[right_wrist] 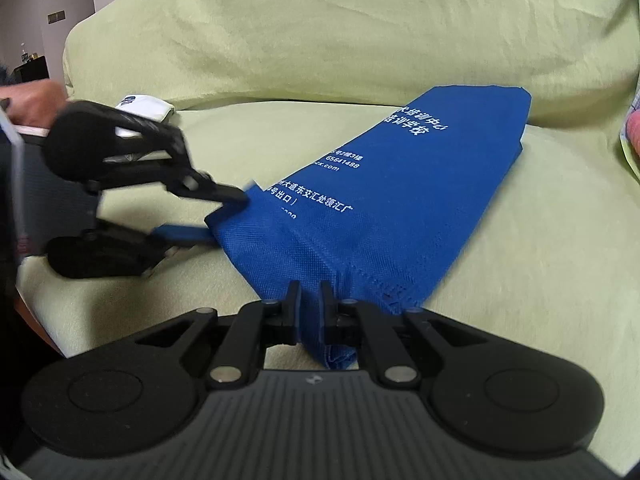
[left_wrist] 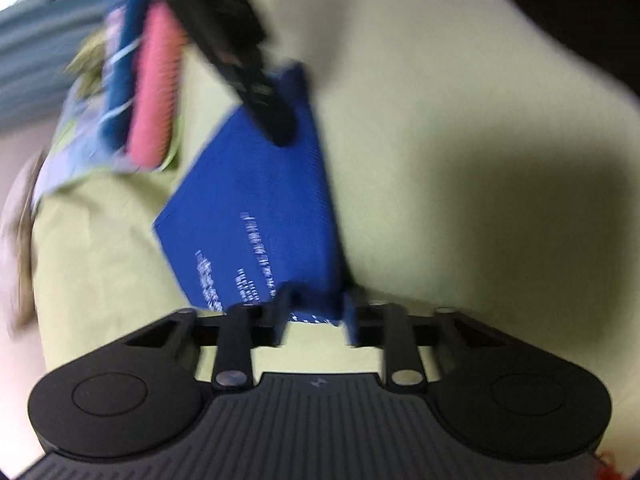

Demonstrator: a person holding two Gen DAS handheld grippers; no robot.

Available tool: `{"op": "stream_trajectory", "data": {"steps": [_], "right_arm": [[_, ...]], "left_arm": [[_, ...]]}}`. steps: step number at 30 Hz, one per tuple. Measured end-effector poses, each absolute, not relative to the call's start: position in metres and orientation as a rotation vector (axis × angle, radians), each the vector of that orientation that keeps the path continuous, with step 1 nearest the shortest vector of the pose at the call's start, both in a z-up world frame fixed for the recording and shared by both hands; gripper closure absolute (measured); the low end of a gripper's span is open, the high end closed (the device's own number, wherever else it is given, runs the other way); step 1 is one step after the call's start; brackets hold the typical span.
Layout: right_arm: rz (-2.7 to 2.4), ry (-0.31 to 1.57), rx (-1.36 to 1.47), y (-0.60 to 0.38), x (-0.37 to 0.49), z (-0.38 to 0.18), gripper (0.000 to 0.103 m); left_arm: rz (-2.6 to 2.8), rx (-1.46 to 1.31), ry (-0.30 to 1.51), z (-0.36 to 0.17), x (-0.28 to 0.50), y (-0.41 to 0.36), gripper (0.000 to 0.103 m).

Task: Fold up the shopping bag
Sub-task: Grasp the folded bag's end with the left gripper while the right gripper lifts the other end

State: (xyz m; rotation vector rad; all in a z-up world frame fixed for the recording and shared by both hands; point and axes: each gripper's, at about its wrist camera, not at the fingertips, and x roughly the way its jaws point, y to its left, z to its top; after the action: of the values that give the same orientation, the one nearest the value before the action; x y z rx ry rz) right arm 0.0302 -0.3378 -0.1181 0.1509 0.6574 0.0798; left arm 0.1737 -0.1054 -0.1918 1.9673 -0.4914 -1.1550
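Observation:
A blue shopping bag [right_wrist: 400, 200] with white print lies folded into a long narrow strip on a green sofa cover [right_wrist: 320, 40]. My right gripper [right_wrist: 310, 300] is shut on the strip's near end, with fabric bunched between its fingers. My left gripper [right_wrist: 218, 218], rolled on its side, comes in from the left with the bag's near corner between its fingers. In the blurred left wrist view the bag [left_wrist: 256, 200] fills the gap of my left gripper [left_wrist: 316, 312]. At the strip's far end, my right gripper [left_wrist: 280, 128] pinches it.
A white folded cloth [right_wrist: 144, 106] lies on the seat behind the left gripper. A person's hand [right_wrist: 36, 100] shows at the left edge. Pink and blue ribbed items [left_wrist: 152, 92] lie on patterned fabric at the sofa's side. The backrest rises behind the bag.

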Motion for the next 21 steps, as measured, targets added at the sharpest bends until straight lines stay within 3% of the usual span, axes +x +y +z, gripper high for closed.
{"op": "stream_trajectory", "data": {"steps": [5, 8, 16, 21], "right_arm": [[0.081, 0.633, 0.085, -0.332, 0.027, -0.116, 0.096], [0.09, 0.57, -0.067, -0.32, 0.013, -0.114, 0.063], [0.161, 0.405, -0.783, -0.279, -0.017, -0.151, 0.066], [0.191, 0.311, -0.964, -0.279, 0.0, -0.167, 0.068]], "left_arm": [[-1.249, 1.862, -0.295, -0.175, 0.188, -0.121, 0.097], [-1.278, 1.814, -0.209, -0.166, 0.195, -0.131, 0.097], [-1.357, 1.73, -0.08, -0.146, 0.217, -0.146, 0.098], [-1.406, 1.66, 0.006, -0.133, 0.234, -0.152, 0.097]]}}
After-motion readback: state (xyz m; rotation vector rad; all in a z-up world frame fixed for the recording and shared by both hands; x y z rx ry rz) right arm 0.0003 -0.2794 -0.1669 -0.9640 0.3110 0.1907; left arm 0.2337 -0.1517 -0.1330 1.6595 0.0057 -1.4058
